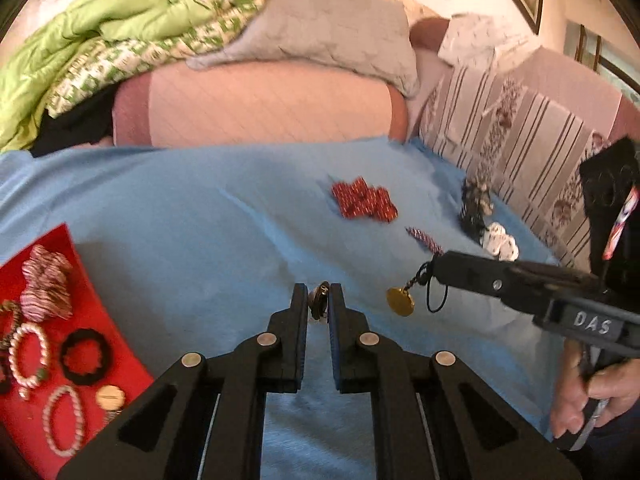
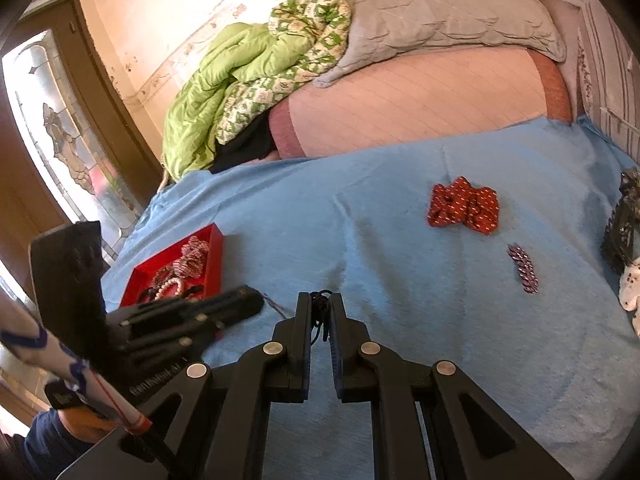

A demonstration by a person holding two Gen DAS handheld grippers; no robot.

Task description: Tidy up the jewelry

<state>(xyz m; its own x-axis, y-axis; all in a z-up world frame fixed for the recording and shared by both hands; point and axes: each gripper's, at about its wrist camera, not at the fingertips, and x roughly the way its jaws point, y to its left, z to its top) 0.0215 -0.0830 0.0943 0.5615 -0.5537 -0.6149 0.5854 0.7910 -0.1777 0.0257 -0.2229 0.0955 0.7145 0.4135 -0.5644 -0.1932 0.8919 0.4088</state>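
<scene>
My left gripper [image 1: 319, 296] is shut on a small dark metal charm [image 1: 319, 301] above the blue cloth. My right gripper [image 2: 321, 304] is shut on a black cord [image 2: 320, 312]; in the left wrist view the right gripper [image 1: 434, 266] reaches in from the right, and a gold pendant [image 1: 400, 301] hangs from the cord just above the cloth. A red tray [image 1: 86, 292] at the left holds pearl bracelets [image 1: 28, 354], a black scrunchie [image 1: 85, 355] and a striped scrunchie [image 1: 46, 284]. The tray also shows in the right wrist view [image 2: 218, 248].
A red patterned scrunchie [image 1: 364, 200] [image 2: 464, 205], a sparkly hair clip [image 1: 425, 240] [image 2: 523, 268], a dark ornament [image 1: 474, 206] and a white spotted scrunchie [image 1: 500, 242] lie on the blue cloth [image 1: 200, 208]. Pillows and a green quilt [image 1: 80, 40] are behind.
</scene>
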